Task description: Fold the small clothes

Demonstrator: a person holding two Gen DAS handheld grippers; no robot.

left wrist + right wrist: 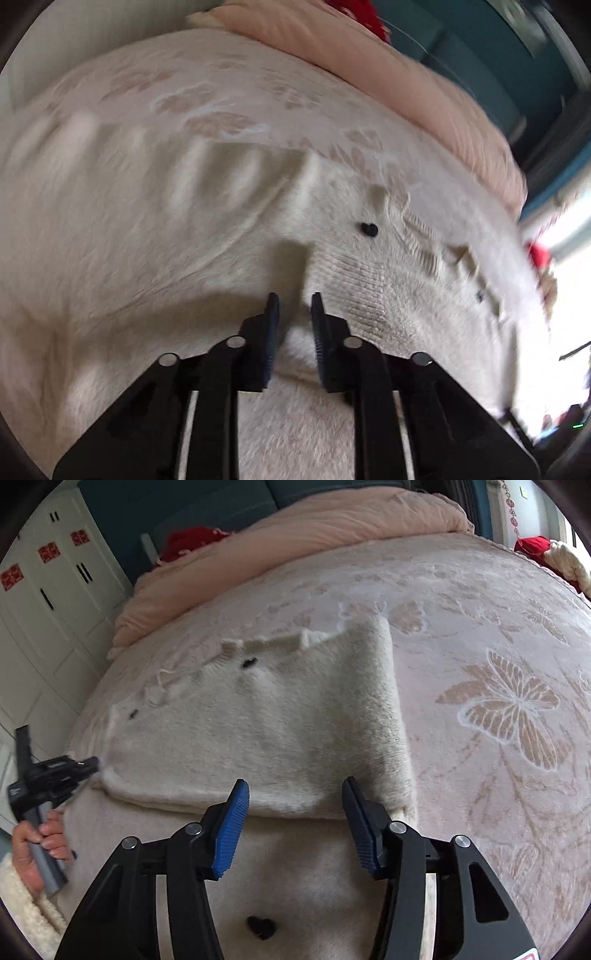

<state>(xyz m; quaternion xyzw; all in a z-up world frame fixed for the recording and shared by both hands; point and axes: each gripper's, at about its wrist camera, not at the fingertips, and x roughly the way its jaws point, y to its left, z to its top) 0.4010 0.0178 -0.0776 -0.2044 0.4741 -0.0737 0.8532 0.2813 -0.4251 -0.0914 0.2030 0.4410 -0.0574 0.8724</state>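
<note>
A small cream fuzzy garment (280, 731) with small black heart buttons (249, 662) lies on the bed, one part folded over the rest. My right gripper (295, 794) is open, its blue pads either side of the folded edge, holding nothing. My left gripper (294, 306) has its jaws close together with cream fabric (295, 343) between them; this view is blurred. In the right wrist view the left gripper (96, 763) pinches the garment's left corner.
The bed has a pale blanket with butterfly patterns (506, 705). A pink duvet (295, 528) is bunched at the far side. Red cloth (192, 539) lies beyond it. White cupboard doors (44, 602) stand at left.
</note>
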